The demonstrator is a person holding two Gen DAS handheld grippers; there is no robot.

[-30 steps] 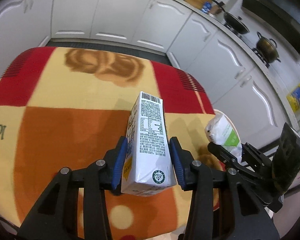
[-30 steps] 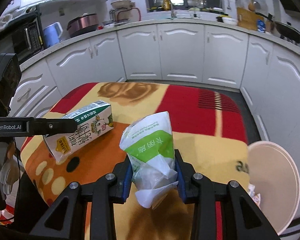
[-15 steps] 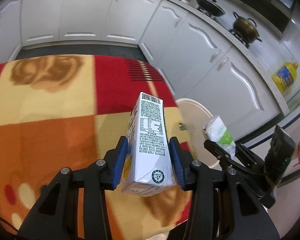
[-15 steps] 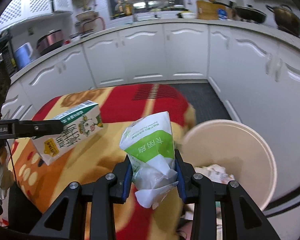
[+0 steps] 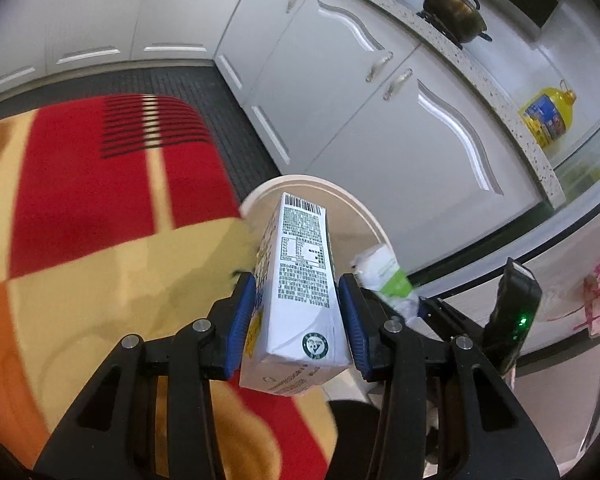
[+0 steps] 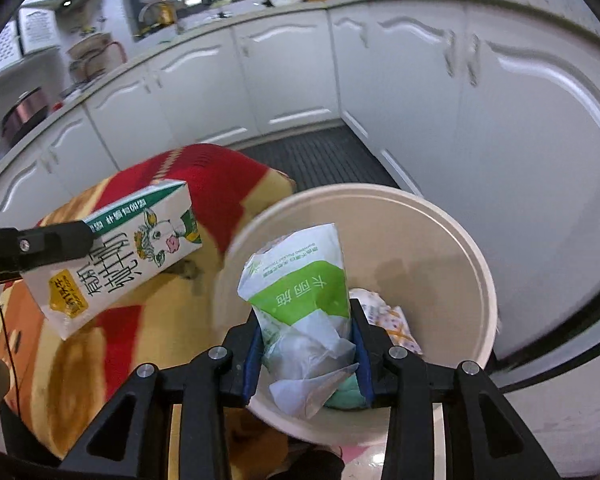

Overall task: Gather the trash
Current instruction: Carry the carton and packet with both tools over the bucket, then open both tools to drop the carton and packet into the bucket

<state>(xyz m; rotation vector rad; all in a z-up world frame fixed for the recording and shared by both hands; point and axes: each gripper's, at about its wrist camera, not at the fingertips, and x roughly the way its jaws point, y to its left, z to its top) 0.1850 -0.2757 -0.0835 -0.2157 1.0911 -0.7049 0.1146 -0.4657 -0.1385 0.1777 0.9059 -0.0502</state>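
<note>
My left gripper [image 5: 296, 284] is shut on a white milk carton [image 5: 304, 264], blue pads on its two sides, held over the table edge just before the bin. In the right wrist view the same carton [image 6: 128, 256] shows its cow print, hanging left of the cream round bin [image 6: 460, 240]. My right gripper [image 6: 306, 320] holds a green and white plastic pack [image 6: 300, 272] over the bin's mouth; its jaws are opening, the pads still touching the pack. Crumpled wrappers [image 6: 392, 316] lie inside the bin. The bin's rim [image 5: 364, 216] shows behind the carton.
A red, yellow and orange cloth [image 5: 100, 200] covers the table left of the bin. White cabinets [image 6: 500, 120] curve round behind, with a dark floor mat [image 6: 320, 156] before them. A pot [image 5: 452, 16] and a yellow oil bottle [image 5: 548, 116] stand on the counter.
Both grippers swung right from over the table toward the bin, carton and pack still in them. The pack now hangs over the bin's mouth, and the carton has reached the table edge.
</note>
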